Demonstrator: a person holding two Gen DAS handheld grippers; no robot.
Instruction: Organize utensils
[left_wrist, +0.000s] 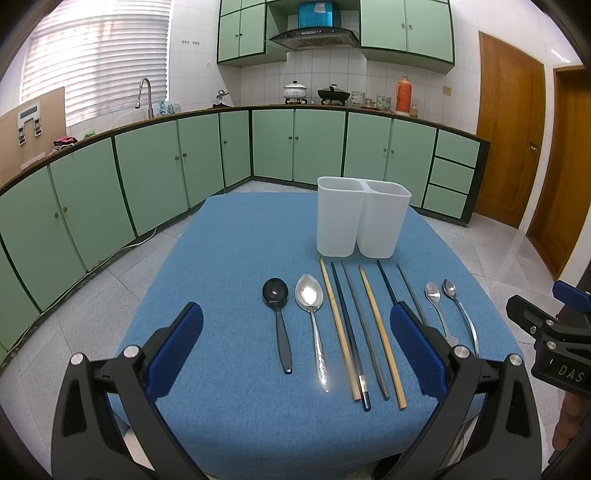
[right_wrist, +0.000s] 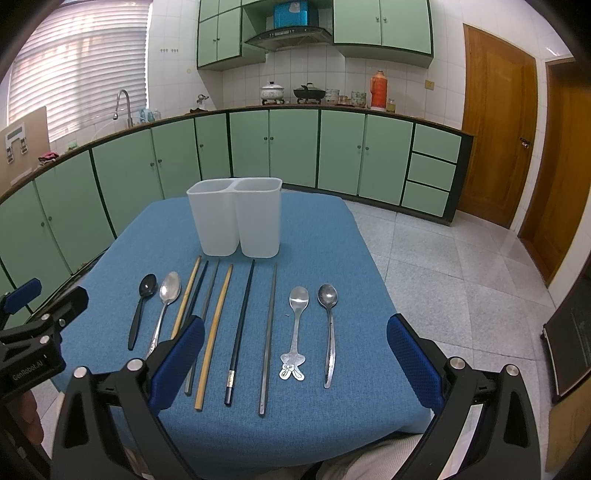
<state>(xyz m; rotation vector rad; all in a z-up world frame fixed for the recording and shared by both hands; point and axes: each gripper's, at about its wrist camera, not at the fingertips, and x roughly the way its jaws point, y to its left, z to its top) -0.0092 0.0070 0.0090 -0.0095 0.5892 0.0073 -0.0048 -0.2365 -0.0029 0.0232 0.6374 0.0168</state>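
Just in front of the white two-compartment plastic holder (left_wrist: 360, 218) on the blue cloth-covered table (left_wrist: 229, 258), we see the utensils lying flat in a row: a black plastic spoon (left_wrist: 277, 317) farthest out on the holder's left, then a large silver spoon (left_wrist: 312, 317), six chopsticks of bamboo, dark and grey metal (right_wrist: 236, 328), and two small steel spoons (right_wrist: 314, 325) out to its right. We hold both tools over the table edge nearest us, well short of the holder: our left gripper (left_wrist: 295, 347) and right gripper (right_wrist: 295, 350) each stand with jaws wide apart, gripping nothing. We judge everything light and rigid; the thin chopsticks and polished handles look slippery and lie flush on cloth, so pinching mid-shaft seems safest. Close neighbours could be nudged, and nothing blocks the holder.
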